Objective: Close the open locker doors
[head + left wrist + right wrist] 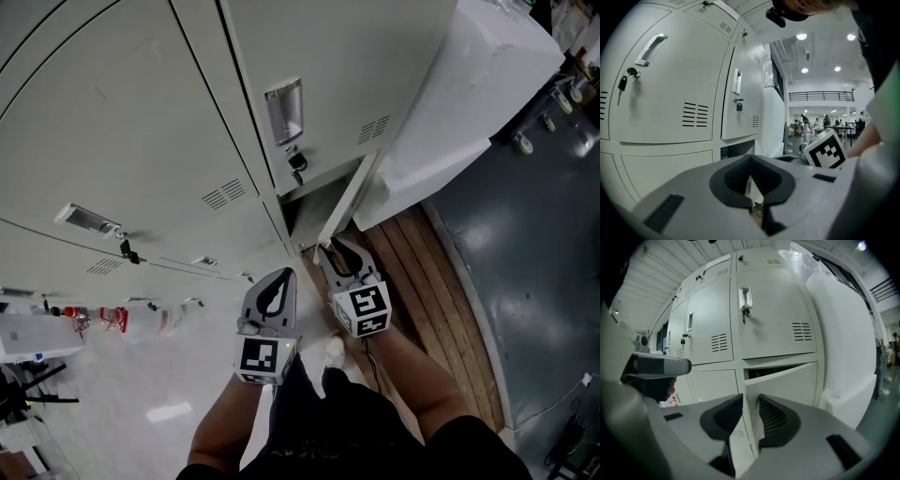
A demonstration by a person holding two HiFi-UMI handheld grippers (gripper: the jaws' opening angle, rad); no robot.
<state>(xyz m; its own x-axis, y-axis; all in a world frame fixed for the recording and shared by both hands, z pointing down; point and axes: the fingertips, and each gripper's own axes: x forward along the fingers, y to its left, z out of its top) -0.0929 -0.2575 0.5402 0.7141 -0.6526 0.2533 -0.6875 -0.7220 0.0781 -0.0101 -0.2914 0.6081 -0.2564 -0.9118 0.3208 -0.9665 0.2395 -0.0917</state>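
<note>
The open lower locker door (348, 201) swings out from a beige locker bank; in the right gripper view the locker door (787, 383) stands ajar before its dark compartment (771, 371). My right gripper (330, 249) has the door's free edge between its jaws, and both pads of the right gripper (750, 398) lie against that edge. My left gripper (278, 284) hangs just left of it, shut and empty, and the left gripper (751, 161) points towards the locker bank. The right gripper's marker cube (826, 149) shows beside it.
Shut upper locker doors carry handles (284, 111) with keys below. A large white wrapped block (450, 103) stands right of the lockers on wooden boards (422, 272). Red-and-white bottles (112, 319) stand on the pale floor at left. The person's dark-trousered legs are below the grippers.
</note>
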